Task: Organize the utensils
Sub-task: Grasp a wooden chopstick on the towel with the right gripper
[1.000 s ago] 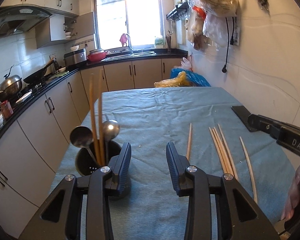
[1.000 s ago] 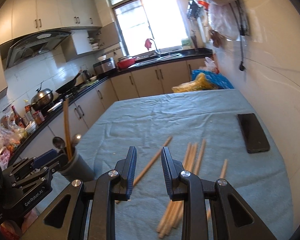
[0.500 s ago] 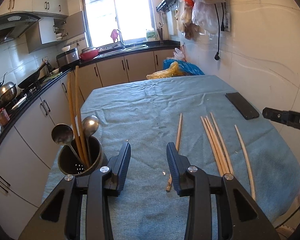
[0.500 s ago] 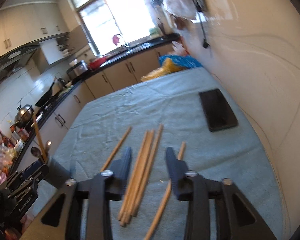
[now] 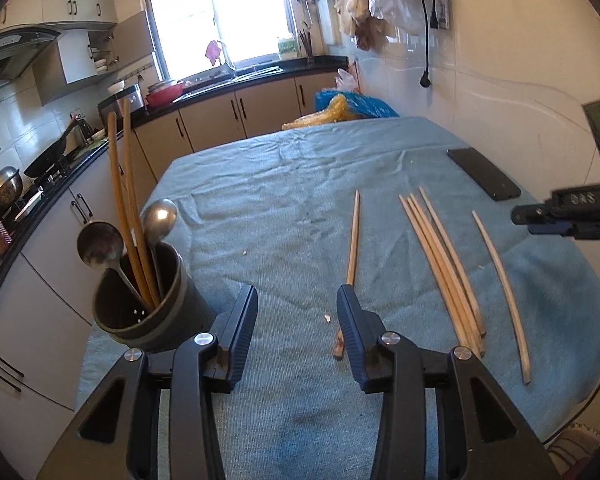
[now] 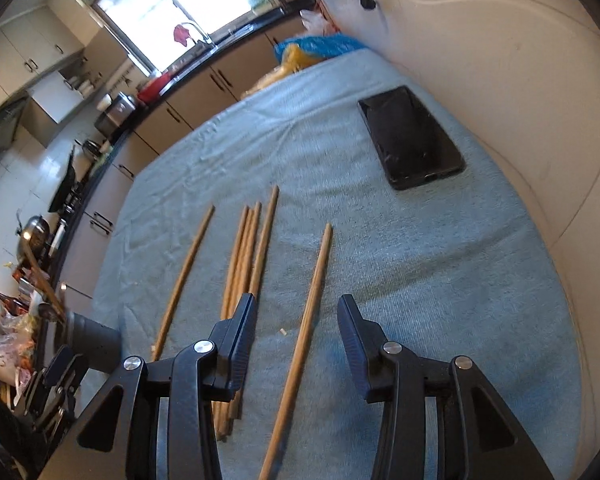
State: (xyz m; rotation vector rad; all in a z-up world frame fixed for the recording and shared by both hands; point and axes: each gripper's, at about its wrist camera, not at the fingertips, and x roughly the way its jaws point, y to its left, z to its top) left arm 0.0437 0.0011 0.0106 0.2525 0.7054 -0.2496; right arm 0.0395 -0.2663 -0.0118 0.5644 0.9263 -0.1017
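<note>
Lone chopstick (image 6: 306, 328) between wide-spread right gripper (image 6: 296, 320) fingers; left gripper (image 5: 296, 312) likewise wide, empty

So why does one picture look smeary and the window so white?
Right wrist view: motion blur softens the counters and window, though the chopsticks and phone stay fairly crisp. Left wrist view: sharper, window blown out by daylight; the fisheye bends the table edge.
</note>
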